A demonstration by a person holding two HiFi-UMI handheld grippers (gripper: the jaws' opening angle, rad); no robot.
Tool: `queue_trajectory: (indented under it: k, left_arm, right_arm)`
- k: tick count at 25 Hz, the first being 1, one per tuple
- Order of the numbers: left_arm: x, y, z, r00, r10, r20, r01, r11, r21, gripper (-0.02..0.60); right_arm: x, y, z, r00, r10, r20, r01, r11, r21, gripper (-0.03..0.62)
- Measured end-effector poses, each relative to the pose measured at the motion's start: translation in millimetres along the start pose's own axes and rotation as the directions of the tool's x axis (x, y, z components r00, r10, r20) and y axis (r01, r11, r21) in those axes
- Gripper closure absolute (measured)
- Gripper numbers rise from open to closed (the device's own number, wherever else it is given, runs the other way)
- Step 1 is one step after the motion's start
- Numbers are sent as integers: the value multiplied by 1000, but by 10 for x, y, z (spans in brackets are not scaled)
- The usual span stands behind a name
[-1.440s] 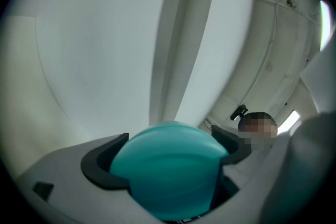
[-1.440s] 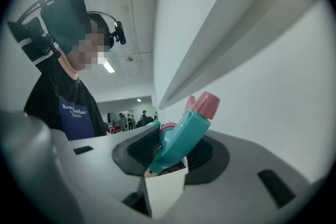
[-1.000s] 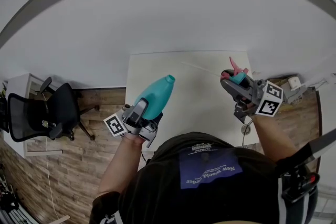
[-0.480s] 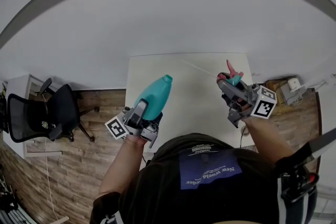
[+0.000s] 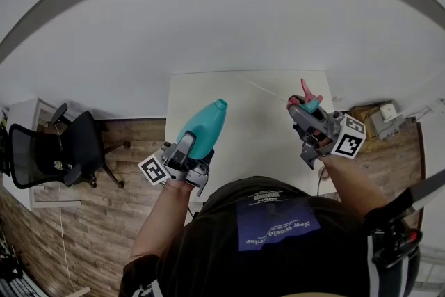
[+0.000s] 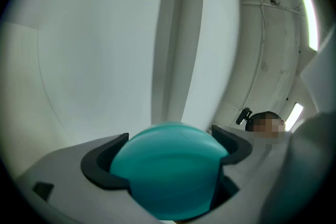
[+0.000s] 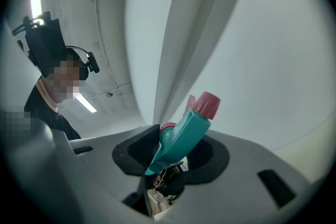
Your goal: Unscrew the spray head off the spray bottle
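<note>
1. The left gripper (image 5: 186,151) clamps its dark, curved pads on the wide, rounded base of the spray bottle (image 5: 203,127). It holds the bottle above the near left corner of the table (image 5: 257,149).
2. The bottle is smooth, opaque teal plastic and tapers like a teardrop to a narrow neck that points up and away. Its mouth is bare. The wall hides whether any liquid is inside.
3. The right gripper (image 5: 303,110) pinches the spray head (image 5: 308,99), its jaws partway closed on the teal stem. The head is off the bottle and well apart from it, at the table's right side.
4. The head is angular teal plastic with a ribbed pink nozzle cap and a pink trigger.
5. A thin pale line (image 5: 264,89), probably the dip tube, runs from the head across the tabletop.
6. The table is a plain, matt white rectangle.
7. Farther left, a black mesh office chair (image 5: 66,149) stands on a wood-plank floor (image 5: 132,142).
</note>
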State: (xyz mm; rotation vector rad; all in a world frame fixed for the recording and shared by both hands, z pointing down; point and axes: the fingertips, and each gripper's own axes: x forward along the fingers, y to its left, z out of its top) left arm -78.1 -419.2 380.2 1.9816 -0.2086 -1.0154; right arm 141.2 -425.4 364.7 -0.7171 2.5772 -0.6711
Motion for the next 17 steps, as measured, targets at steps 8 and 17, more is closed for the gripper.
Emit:
queue_trajectory:
  k: [8, 17]
  left_arm:
    - [-7, 7, -6, 1000, 3, -4, -3, 1000, 2, 74]
    - [-6, 12, -24, 1000, 5, -14, -5, 1000, 6, 74]
  right_arm:
    - [2, 8, 8, 1000, 4, 1, -4, 1000, -7, 464]
    - [-4, 19, 12, 1000, 11, 2, -11, 1000, -13, 464]
